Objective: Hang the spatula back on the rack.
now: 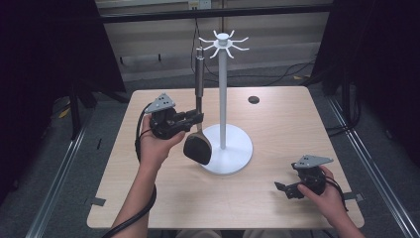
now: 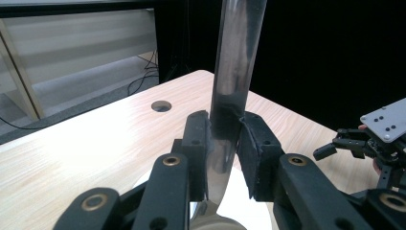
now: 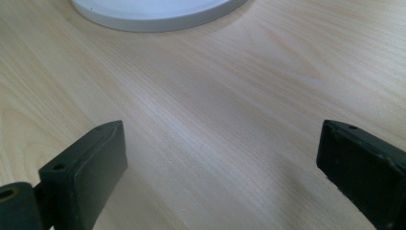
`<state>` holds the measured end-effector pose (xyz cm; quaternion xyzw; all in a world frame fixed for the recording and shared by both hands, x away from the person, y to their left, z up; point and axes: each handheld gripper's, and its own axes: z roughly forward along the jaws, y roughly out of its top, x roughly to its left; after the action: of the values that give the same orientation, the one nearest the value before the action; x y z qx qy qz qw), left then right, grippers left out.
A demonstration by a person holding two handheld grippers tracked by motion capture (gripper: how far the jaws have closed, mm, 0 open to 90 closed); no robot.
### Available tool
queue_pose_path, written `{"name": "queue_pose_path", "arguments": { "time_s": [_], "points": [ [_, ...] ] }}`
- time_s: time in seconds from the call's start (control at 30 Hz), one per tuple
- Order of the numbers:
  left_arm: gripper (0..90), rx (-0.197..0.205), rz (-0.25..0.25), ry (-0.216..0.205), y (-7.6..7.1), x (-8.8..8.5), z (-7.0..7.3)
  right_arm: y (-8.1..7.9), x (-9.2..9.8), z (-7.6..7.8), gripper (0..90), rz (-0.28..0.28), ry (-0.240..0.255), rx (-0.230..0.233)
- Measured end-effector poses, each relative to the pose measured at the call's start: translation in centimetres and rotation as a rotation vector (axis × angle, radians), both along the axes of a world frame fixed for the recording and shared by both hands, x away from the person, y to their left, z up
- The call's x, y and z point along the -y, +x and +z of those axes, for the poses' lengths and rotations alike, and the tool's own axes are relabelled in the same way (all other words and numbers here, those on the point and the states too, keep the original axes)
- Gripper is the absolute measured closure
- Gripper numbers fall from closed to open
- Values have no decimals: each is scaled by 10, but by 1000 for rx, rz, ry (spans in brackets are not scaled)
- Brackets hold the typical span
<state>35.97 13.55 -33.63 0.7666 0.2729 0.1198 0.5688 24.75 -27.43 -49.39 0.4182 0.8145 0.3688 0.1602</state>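
White stand (image 1: 225, 144), silver black-headed ladle (image 1: 199, 89), pale wood-grain table (image 1: 277, 124)

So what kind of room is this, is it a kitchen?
Probably not a kitchen; it looks like a lab or test room. A bare wooden table stands between dark curtains, with cables on the floor behind. A person's left gripper holds a spoon-like utensil upright beside a white hook stand.

No readable text, label, brand, number or sign appears anywhere.
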Motion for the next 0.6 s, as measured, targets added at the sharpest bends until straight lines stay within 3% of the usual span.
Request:
{"name": "queue_pose_path", "arguments": {
  "time_s": [0.6],
  "points": [
    [721, 13, 7, 1, 5, 2, 0, 0, 0, 0, 28, 5, -4, 2]
  ]
}}
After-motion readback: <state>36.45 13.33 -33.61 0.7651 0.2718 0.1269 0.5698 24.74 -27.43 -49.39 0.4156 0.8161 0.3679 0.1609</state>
